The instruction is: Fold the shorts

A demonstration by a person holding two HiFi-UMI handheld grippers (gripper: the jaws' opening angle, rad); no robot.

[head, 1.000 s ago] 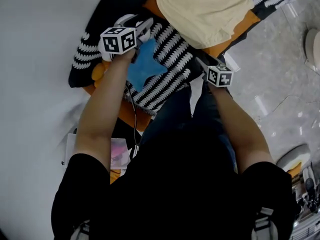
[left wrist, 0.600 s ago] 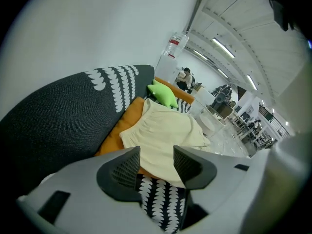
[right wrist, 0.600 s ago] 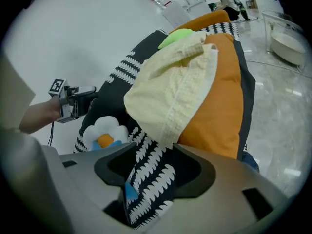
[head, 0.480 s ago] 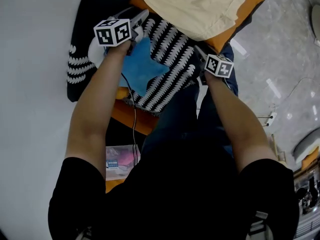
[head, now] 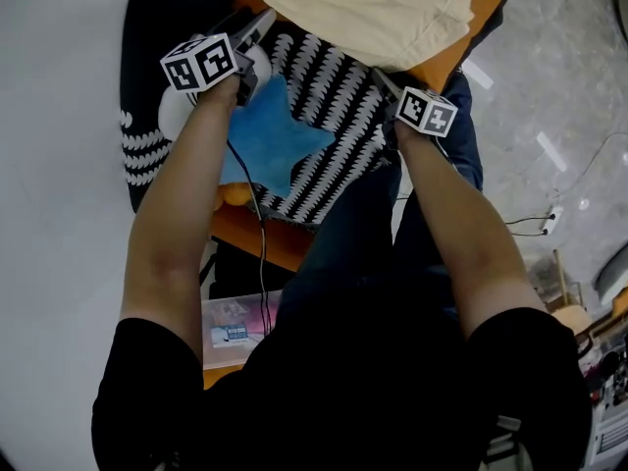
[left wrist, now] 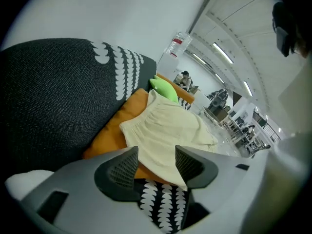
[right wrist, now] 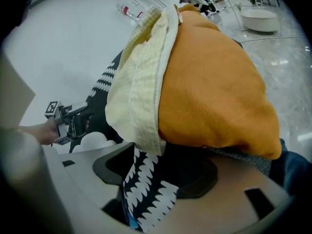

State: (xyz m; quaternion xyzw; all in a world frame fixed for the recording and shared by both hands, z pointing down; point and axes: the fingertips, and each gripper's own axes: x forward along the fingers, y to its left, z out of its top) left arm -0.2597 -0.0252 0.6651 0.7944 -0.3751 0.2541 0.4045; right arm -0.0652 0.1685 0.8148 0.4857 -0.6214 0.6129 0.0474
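Reaching for the shorts [head: 373,8]: left gripper [head: 263,29] and right gripper [head: 381,75] have just been opening, pinching nothing, the hem just ahead. Next, likely: close on both corners.

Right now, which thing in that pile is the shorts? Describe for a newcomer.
Look at the heap of cushions at the top of the head view. On top of the orange cushion lie the shorts, a light cloth with a gathered waistband. They are the only plain pale yellow thing; beside them are a black knit with white zigzags and a blue star.
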